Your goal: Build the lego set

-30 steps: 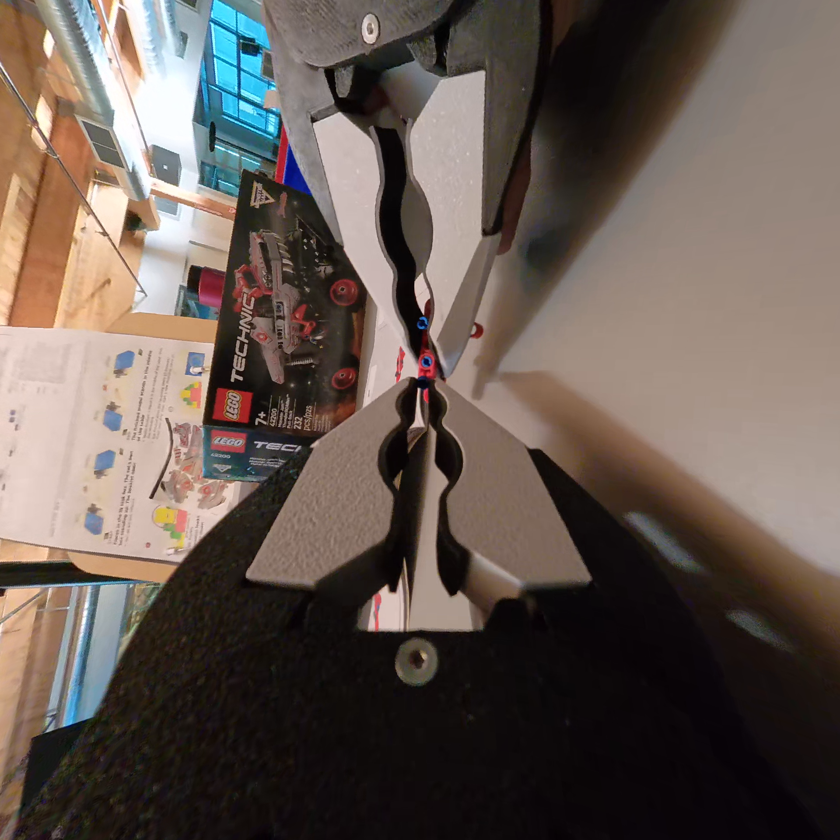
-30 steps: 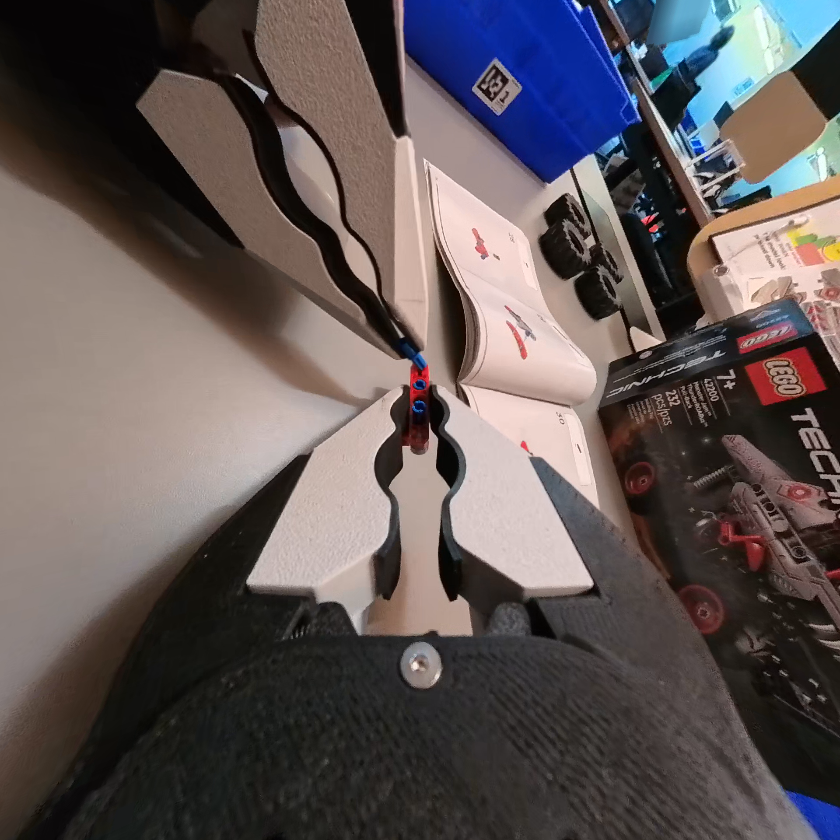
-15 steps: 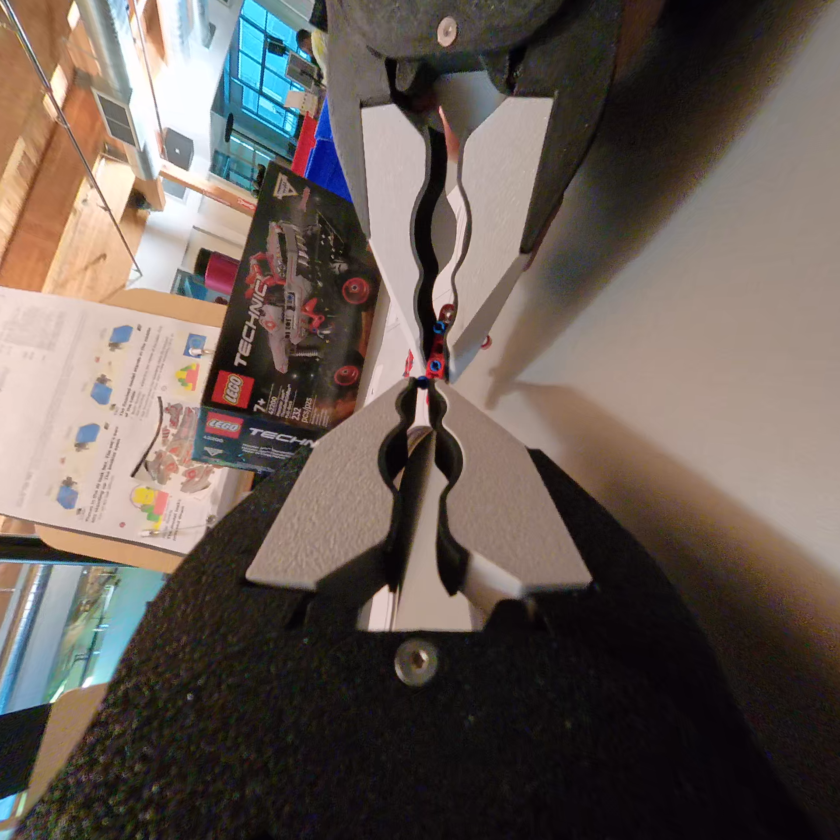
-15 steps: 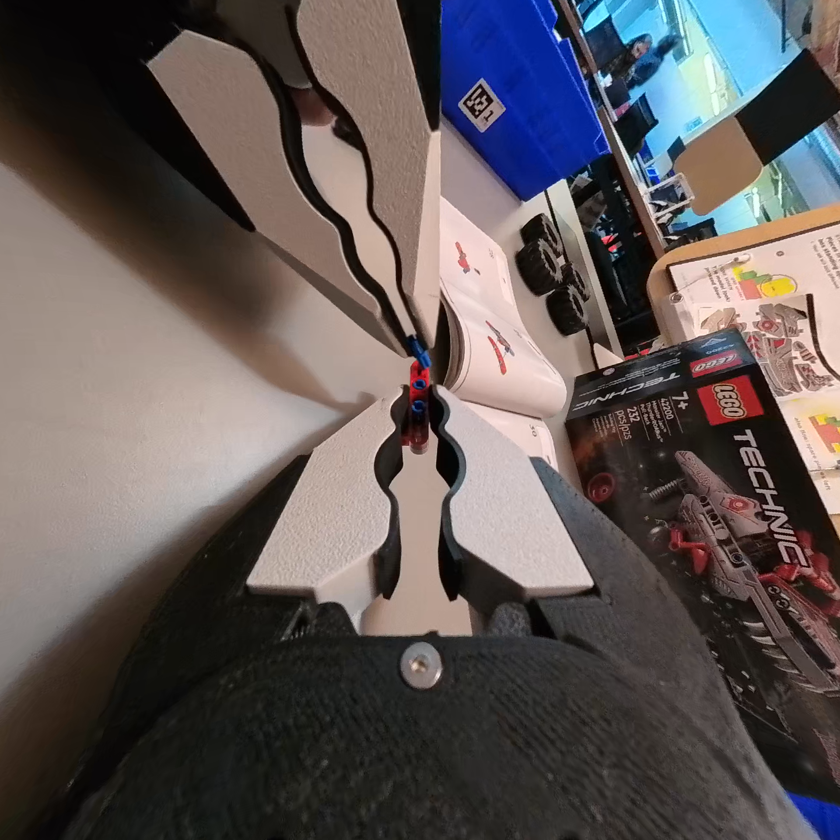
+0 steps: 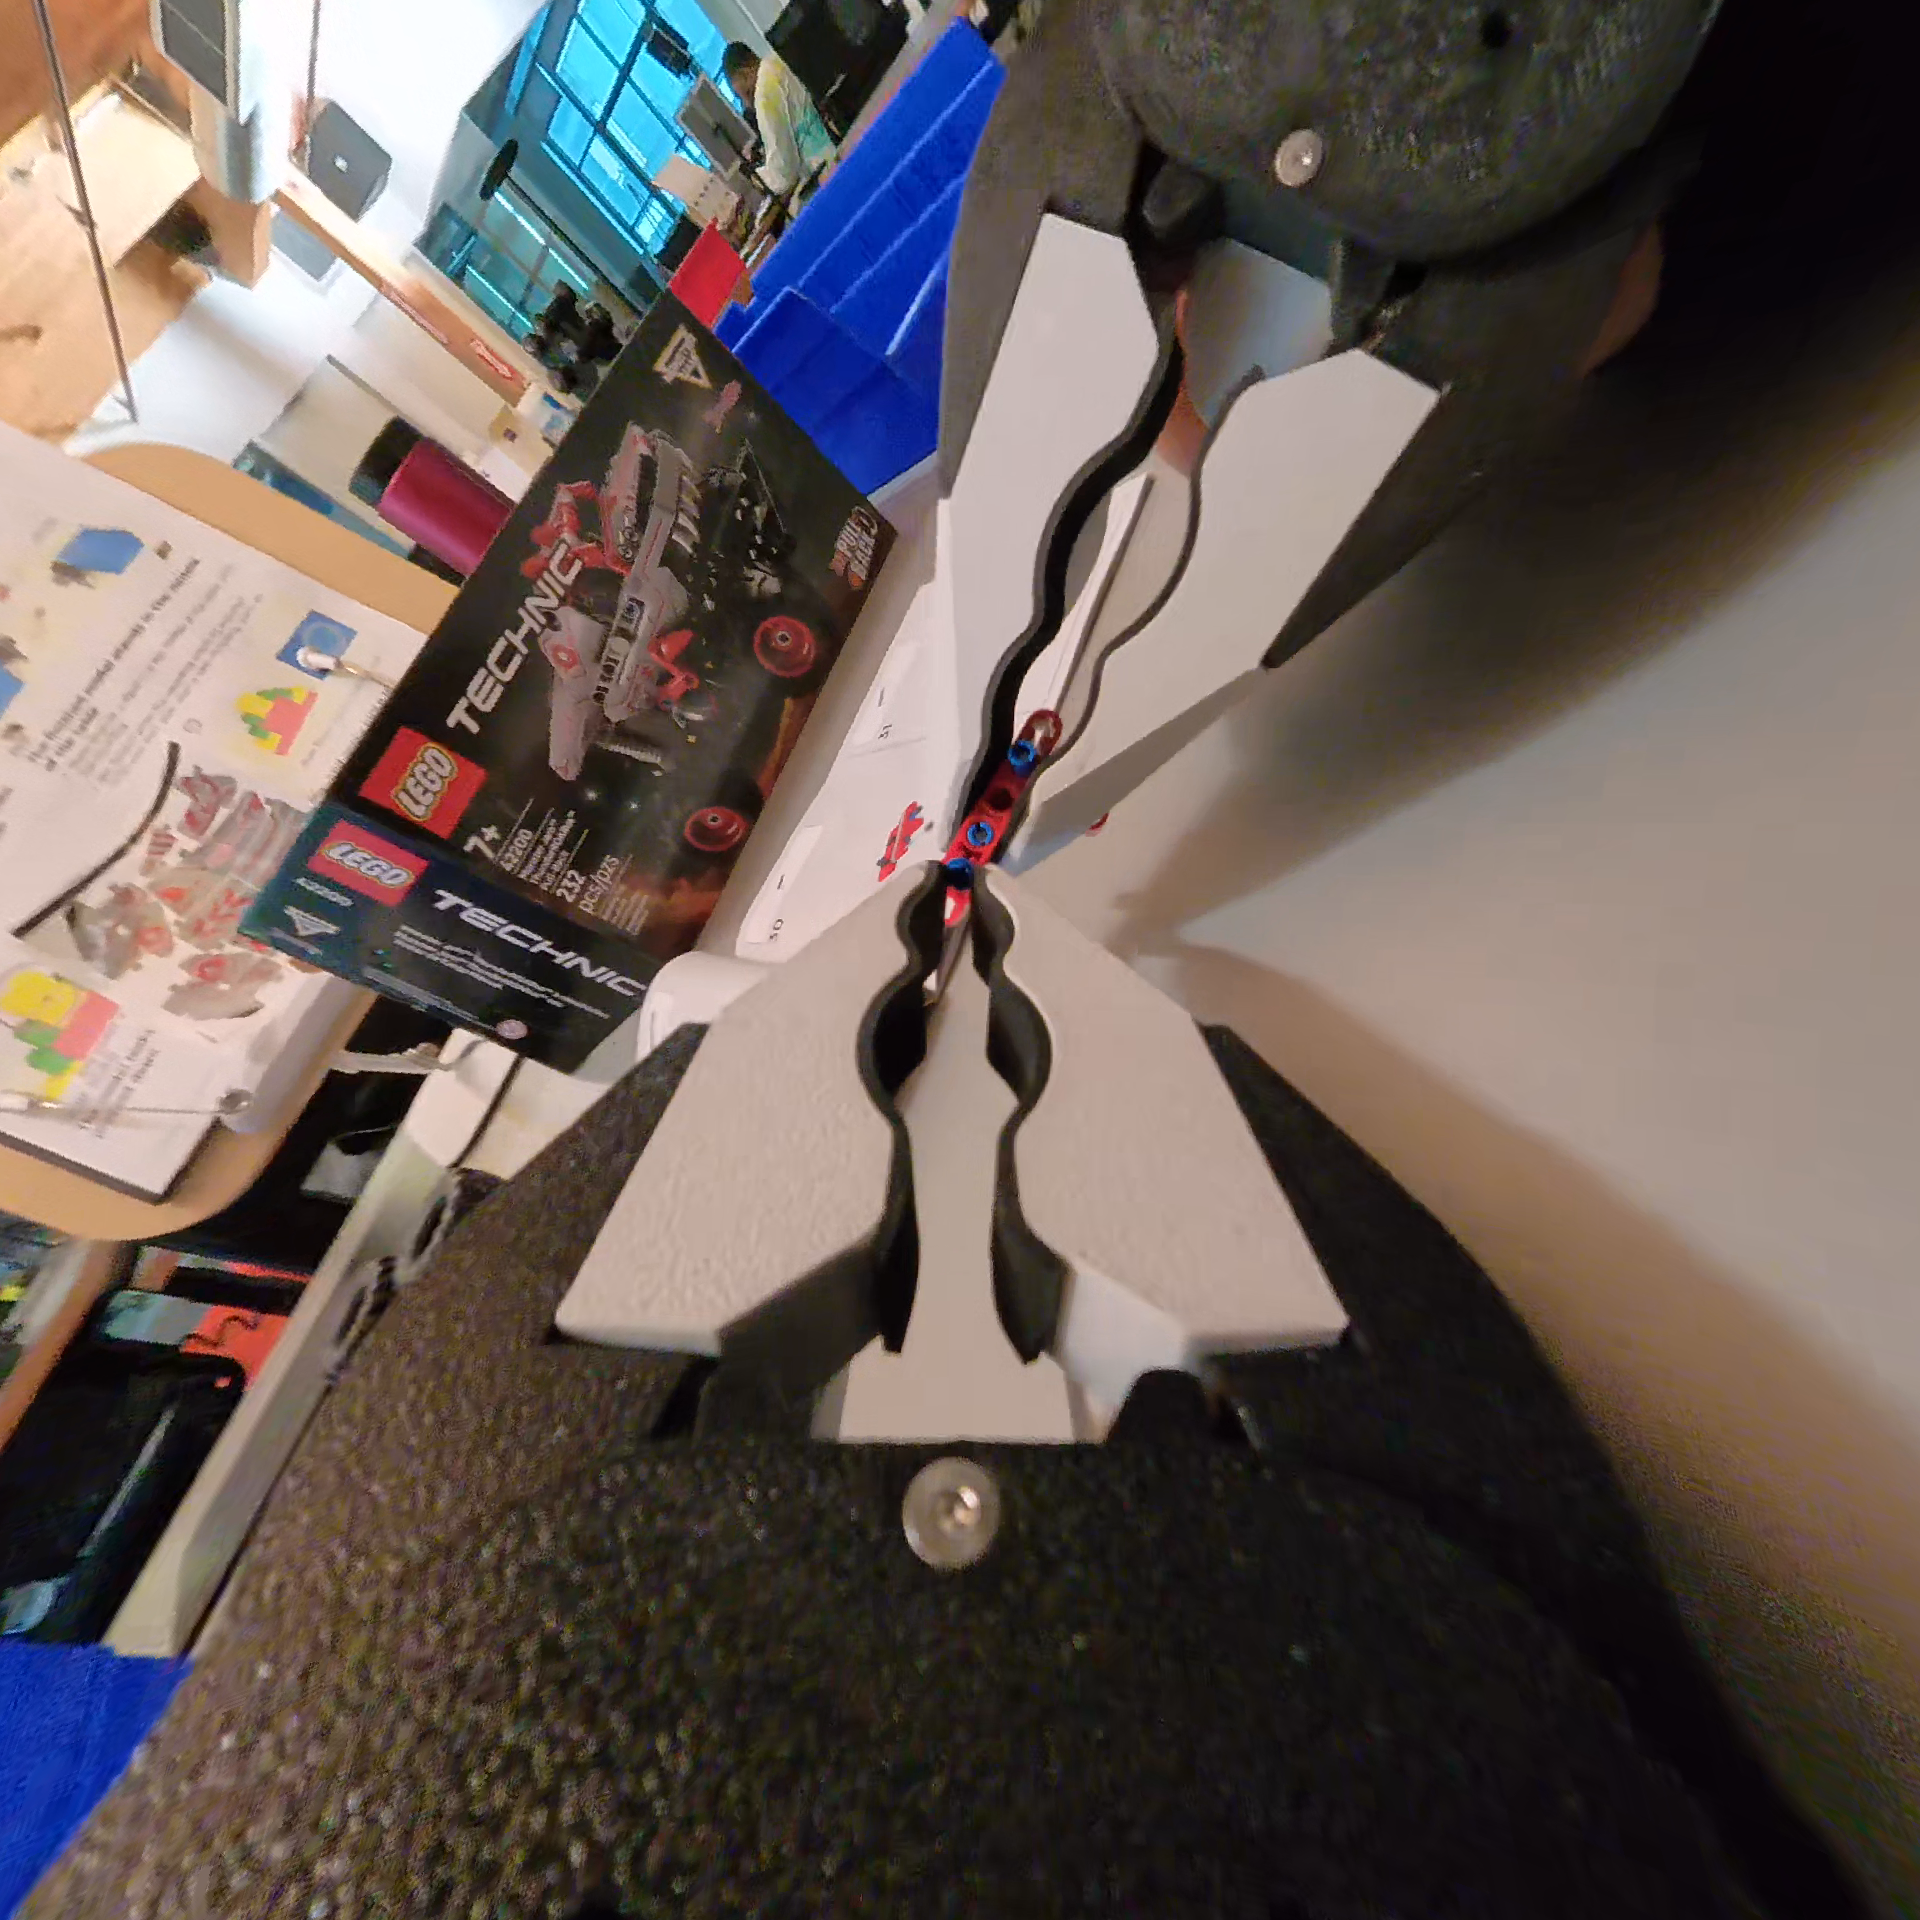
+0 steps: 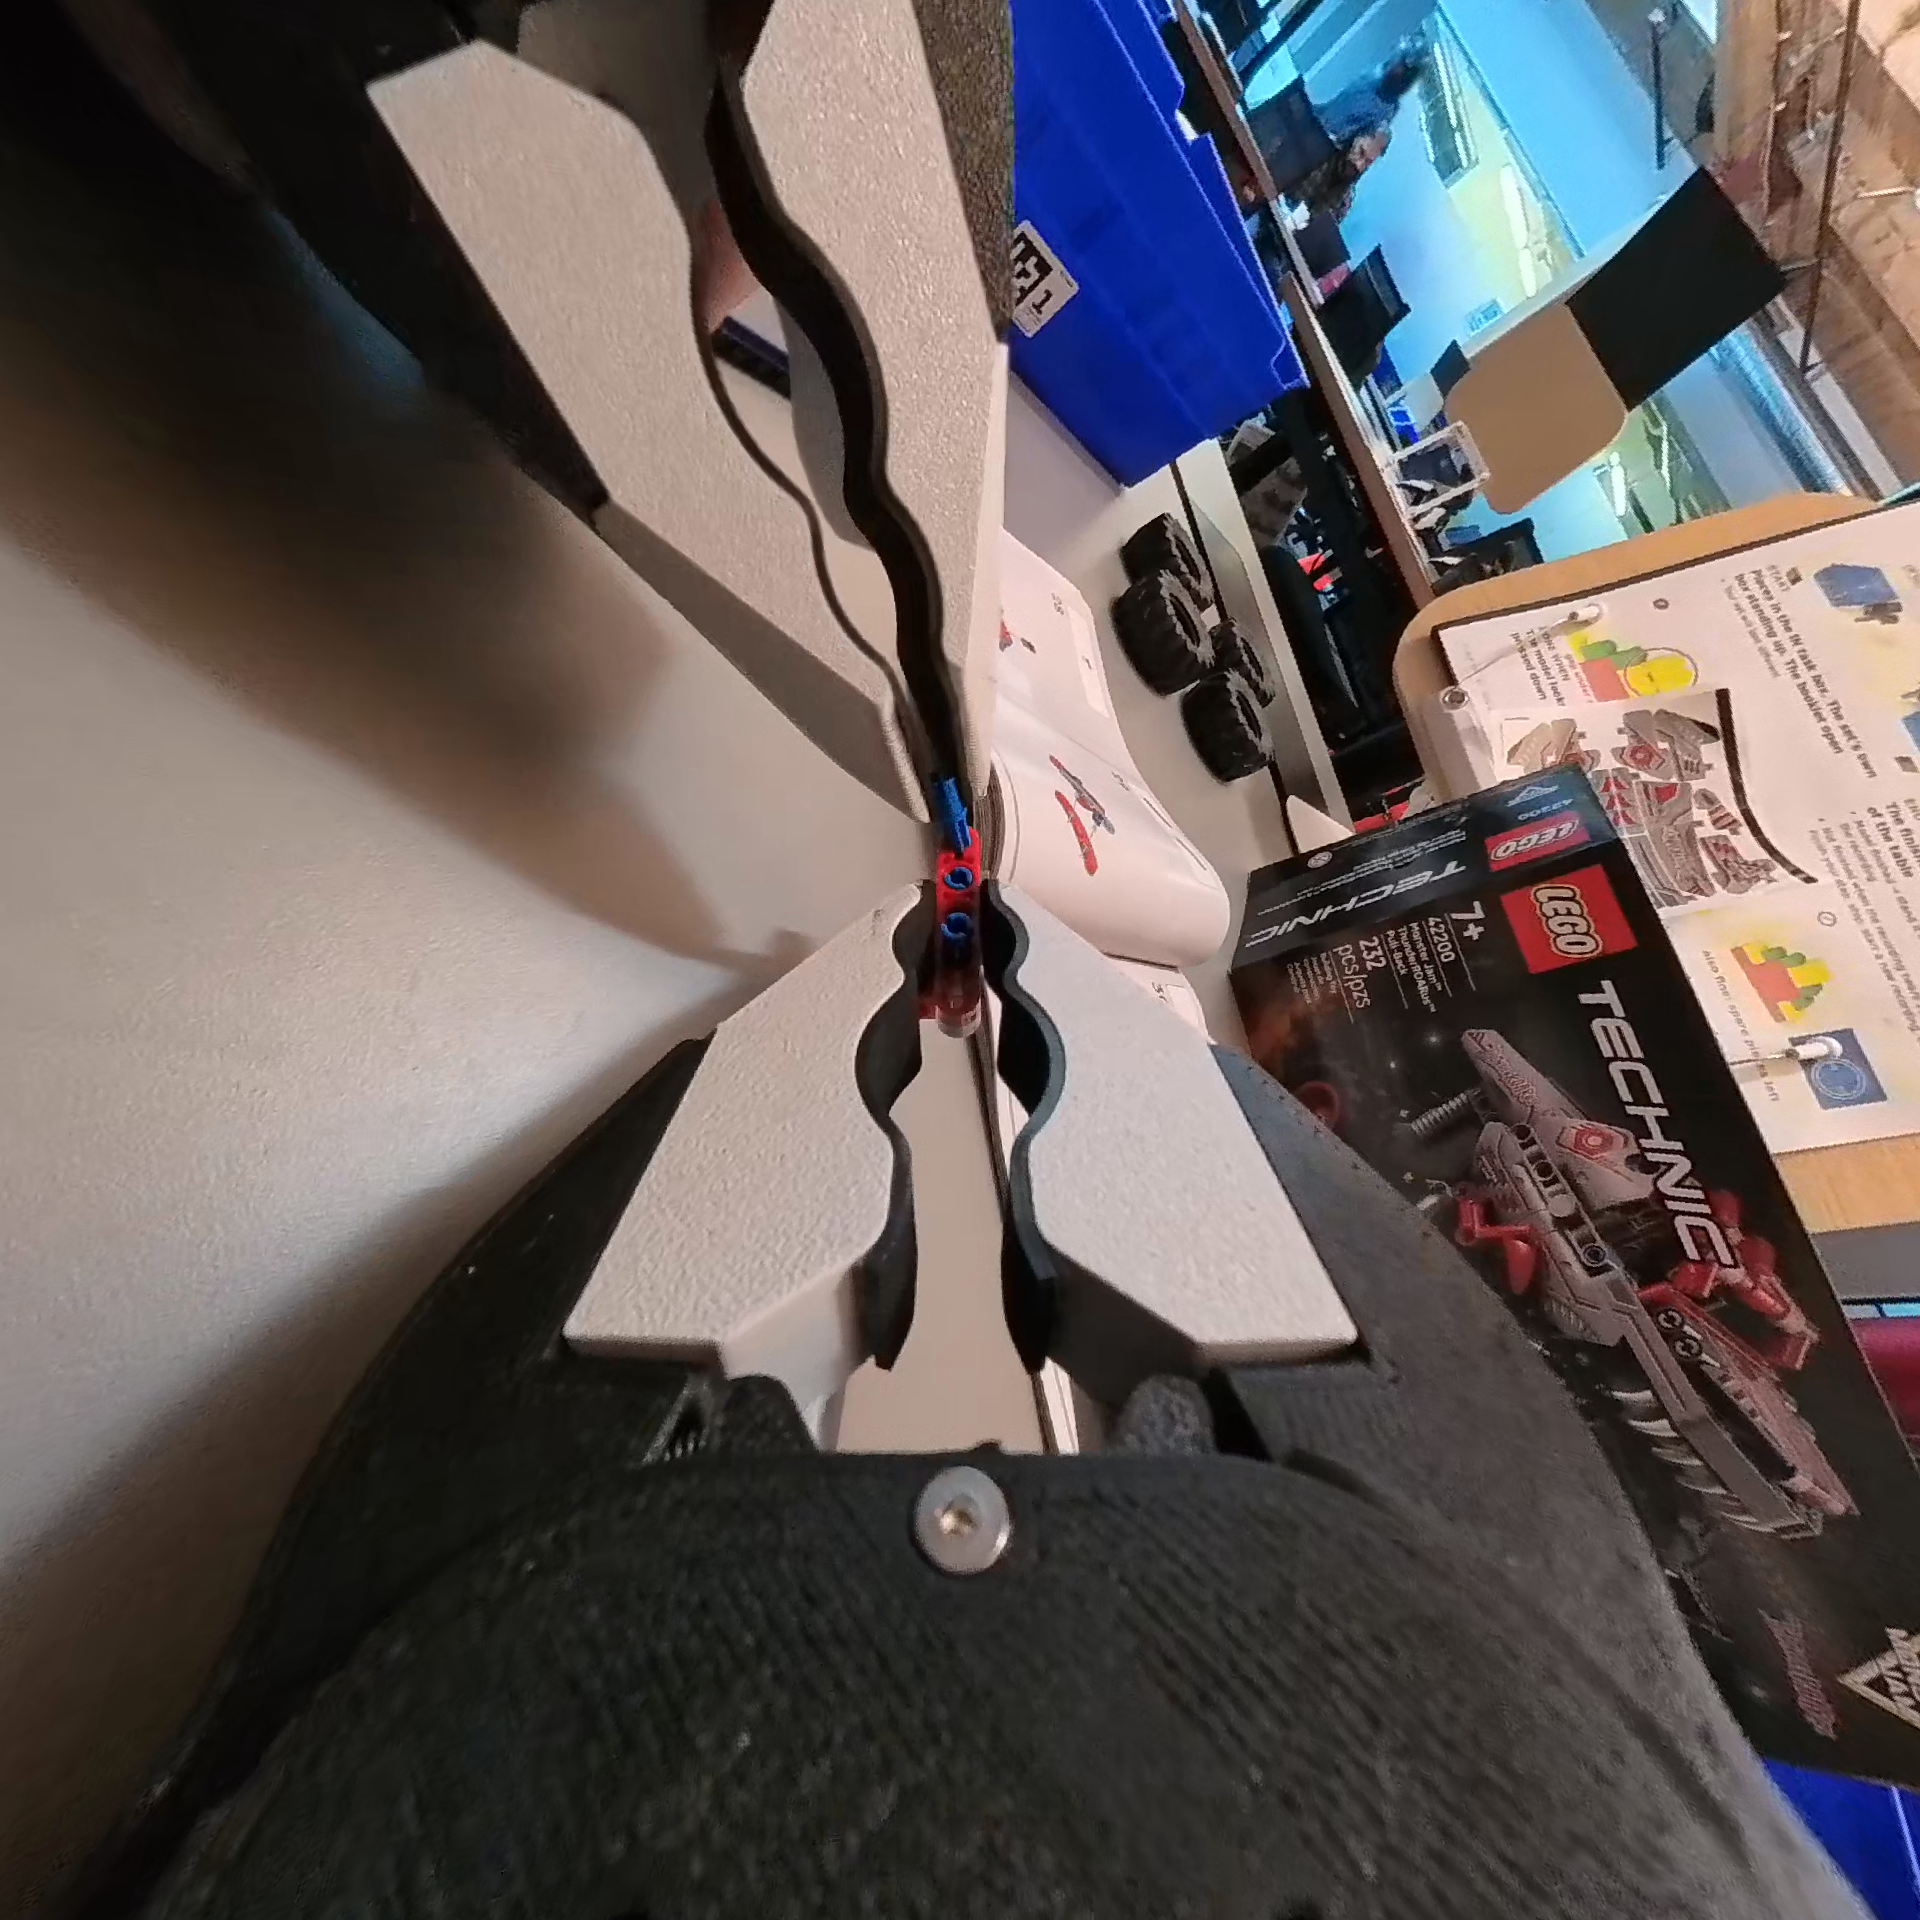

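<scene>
We see two grippers meeting tip to tip above a matte off-white table (image 5: 1558,883). Each has pale grey, grainy wedge-shaped fingers lined with wavy black rubber, mounted on coarse black bodies.

The right gripper (image 6: 954,920) is clamped on a slim red Technic beam (image 6: 948,956) with round holes, blue pins seated in two of them. In the left wrist view, this beam (image 5: 1003,795) runs toward 1 o'clock between the far fingers. The left gripper (image 5: 951,883) is pinched together on a small blue pin (image 6: 948,826) at the beam's end, which touches the beam.

At 9 to 10 o'clock from the tips in the left wrist view, a dark glossy Lego box (image 5: 582,748) stands on the table, with an open white instruction booklet (image 6: 1081,831) lying beside it. Knobbly black tyres (image 6: 1195,655) sit at 2 o'clock in the right wrist view, blue plastic bins (image 6: 1143,229) beyond. A printed sheet on a wooden board (image 5: 125,831) lies at 9 o'clock. Behind are large windows and brick walls.

Both grippers are rolled sideways, so the table looks steeply tilted.
</scene>
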`<state>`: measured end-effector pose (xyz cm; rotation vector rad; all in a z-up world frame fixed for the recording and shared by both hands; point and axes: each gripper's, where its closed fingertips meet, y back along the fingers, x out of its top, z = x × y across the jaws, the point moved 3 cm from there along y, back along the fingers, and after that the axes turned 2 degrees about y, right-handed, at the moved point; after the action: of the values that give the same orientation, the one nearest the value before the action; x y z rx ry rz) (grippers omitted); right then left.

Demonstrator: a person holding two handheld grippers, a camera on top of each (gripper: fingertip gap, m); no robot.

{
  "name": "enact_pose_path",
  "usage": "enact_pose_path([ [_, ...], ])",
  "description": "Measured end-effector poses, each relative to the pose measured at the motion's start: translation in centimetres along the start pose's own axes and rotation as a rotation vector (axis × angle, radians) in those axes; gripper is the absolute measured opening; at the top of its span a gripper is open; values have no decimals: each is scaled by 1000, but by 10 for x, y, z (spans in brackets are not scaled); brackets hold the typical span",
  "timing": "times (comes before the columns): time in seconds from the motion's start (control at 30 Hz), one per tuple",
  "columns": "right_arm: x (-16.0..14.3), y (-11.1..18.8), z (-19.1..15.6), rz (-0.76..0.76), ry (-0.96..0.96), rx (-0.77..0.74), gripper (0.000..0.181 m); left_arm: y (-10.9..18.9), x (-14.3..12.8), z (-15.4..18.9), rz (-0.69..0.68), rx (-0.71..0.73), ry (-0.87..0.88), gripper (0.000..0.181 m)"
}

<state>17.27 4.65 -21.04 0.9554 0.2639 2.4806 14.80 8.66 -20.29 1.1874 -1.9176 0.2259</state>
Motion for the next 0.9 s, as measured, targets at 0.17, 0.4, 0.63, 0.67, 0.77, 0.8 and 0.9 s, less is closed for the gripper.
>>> enact_pose_path([
  [0.17, 0, -1, 1, -28, 36, -25, 5, -1, -1, -2, -12, -5, 58, 1],
  [0.4, 6, -3, 8, -65, 58, -101, 5, -1, 2, -11, 3, 16, 191, 1],
  [0.63, 7, -5, 5, -109, 103, -101, 5, 0, 0, -9, -40, 48, 80, 1],
  [0.67, 6, -6, 6, -109, 93, -99, 5, -1, 0, -10, -32, 32, 132, 2],
  [0.77, 6, -7, 6, -128, 101, -105, 5, -2, -1, -12, -28, -5, 242, 1],
  [0.8, 6, -7, 5, -136, 105, -105, 5, -2, -2, -13, -32, -15, 262, 1],
  [0.9, 7, -7, 7, -145, 120, -123, 5, -2, -2, -14, -29, -22, 295, 1],
])
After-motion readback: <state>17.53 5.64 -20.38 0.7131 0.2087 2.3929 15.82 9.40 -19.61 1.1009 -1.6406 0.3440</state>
